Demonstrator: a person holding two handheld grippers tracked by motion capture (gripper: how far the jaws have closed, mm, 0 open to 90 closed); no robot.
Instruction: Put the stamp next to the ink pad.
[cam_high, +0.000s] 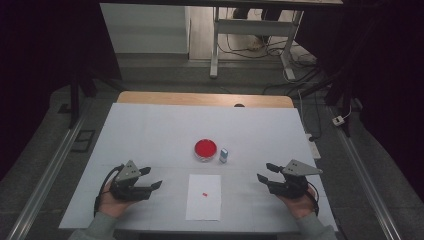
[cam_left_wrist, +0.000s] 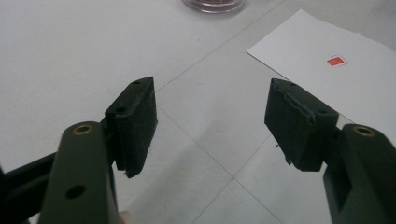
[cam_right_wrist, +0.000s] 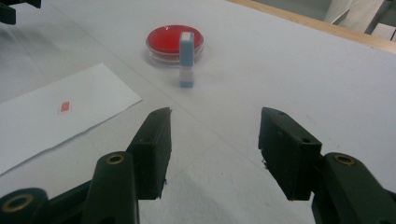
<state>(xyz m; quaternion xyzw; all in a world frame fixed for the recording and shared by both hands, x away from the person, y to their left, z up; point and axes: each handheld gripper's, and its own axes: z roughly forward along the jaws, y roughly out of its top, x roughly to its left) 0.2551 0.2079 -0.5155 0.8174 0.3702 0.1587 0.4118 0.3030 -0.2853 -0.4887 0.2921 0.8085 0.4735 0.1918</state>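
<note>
Jaws of both grippers stand apart, empty; small blue-and-white stamp (cam_right_wrist: 187, 58) stands upright beside red dish (cam_right_wrist: 175, 39).

- Round dish (cam_high: 205, 149): shallow, clear-walled, filled with a red pad or substance. It sits flat on the white surface (cam_high: 150, 135), near its middle.
- Small blue-and-white block (cam_high: 223, 154): a narrow upright piece with a pale top face, standing on end. It stands just beside the dish on the right in the high view, and in front of it in the right gripper view.
- White paper sheet (cam_high: 204, 197): rectangular, lying flat on the near side of the dish, apart from it.
- Red mark (cam_high: 205, 193): small, rectangular, near the middle of the sheet.
</note>
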